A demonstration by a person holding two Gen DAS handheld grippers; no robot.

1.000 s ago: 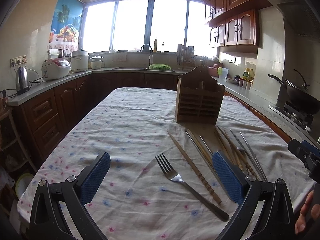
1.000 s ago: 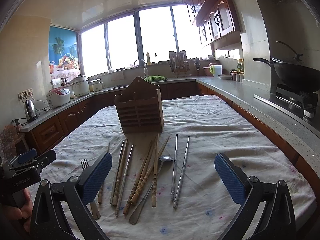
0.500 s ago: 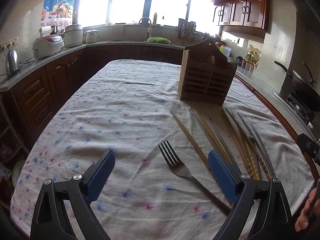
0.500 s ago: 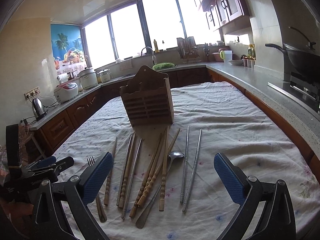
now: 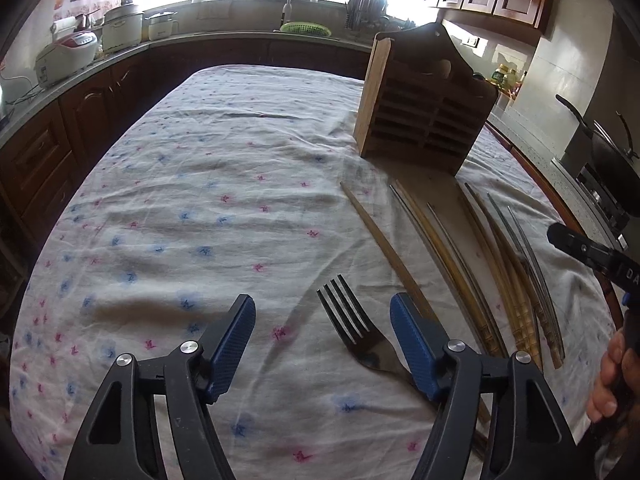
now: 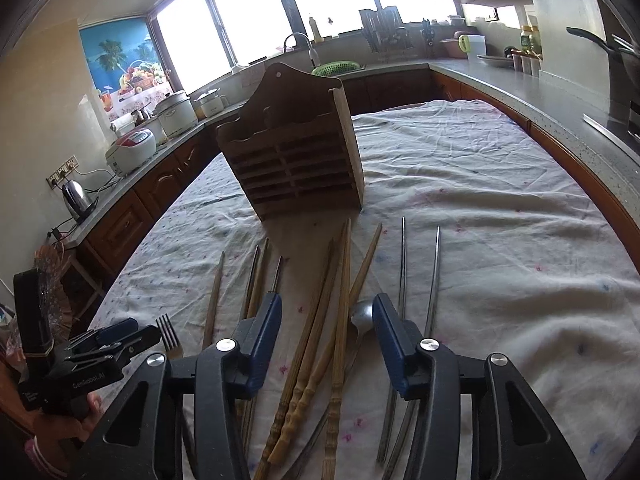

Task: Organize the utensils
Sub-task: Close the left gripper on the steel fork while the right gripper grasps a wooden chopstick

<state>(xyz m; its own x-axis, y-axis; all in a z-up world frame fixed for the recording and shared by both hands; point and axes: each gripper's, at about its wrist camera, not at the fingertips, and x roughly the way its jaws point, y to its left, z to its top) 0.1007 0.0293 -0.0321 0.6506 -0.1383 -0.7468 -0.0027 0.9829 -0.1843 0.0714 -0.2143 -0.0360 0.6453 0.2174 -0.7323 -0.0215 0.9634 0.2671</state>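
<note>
A metal fork [image 5: 352,328] lies on the flowered tablecloth [image 5: 192,220], tines pointing away. My left gripper [image 5: 322,320] is open and low over the cloth, the fork's head between its blue pads, nearer the right pad. My right gripper [image 6: 326,322] is open, low over a bundle of wooden chopsticks [image 6: 320,320] and a metal spoon [image 6: 362,314]. A wooden utensil holder [image 6: 296,148] stands upright behind the utensils; it also shows in the left wrist view [image 5: 424,104]. Metal chopsticks [image 6: 418,276] lie to the right.
More wooden chopsticks [image 5: 388,248] lie in a row between fork and holder. The table is ringed by a kitchen counter [image 6: 520,84] with rice cookers [image 6: 132,148], a kettle [image 6: 76,196] and a wok [image 5: 612,156] on a stove.
Both grippers have dropped lower and moved forward toward the utensils. Both jaw gaps have narrowed. The fork head now lies between the left pads.
</note>
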